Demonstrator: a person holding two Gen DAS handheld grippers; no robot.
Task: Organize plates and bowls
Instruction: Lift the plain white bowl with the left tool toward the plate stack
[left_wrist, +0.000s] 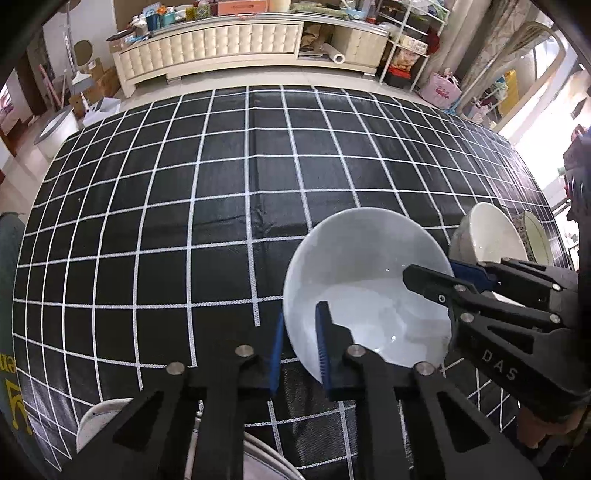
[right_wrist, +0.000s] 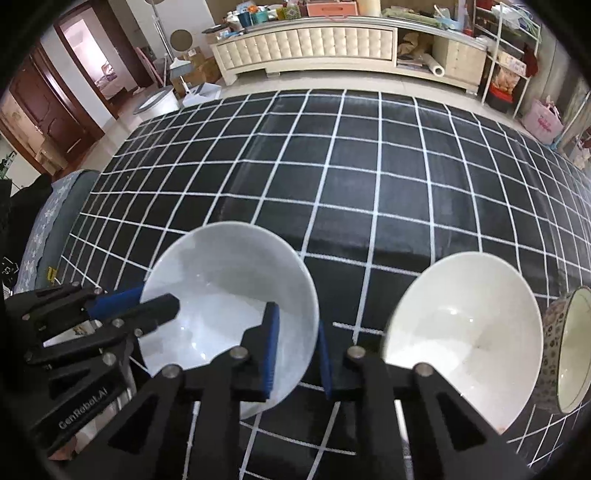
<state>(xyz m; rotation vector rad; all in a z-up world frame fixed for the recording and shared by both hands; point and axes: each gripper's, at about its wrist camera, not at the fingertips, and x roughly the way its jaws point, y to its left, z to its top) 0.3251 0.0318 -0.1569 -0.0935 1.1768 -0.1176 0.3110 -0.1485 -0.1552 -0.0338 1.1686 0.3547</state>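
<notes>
Left tongs (left_wrist: 299, 347) and right tongs (right_wrist: 295, 352) each straddle the white bowl's (right_wrist: 229, 295) rim, one finger inside and one outside; whether the pads press it cannot be told. The bowl sits tilted over the checked worktop (left_wrist: 184, 221). Right view shows a cream bowl (right_wrist: 461, 339) and patterned bowl (right_wrist: 565, 350) beside it; left view cuts off plates (left_wrist: 99, 417) below.
</notes>
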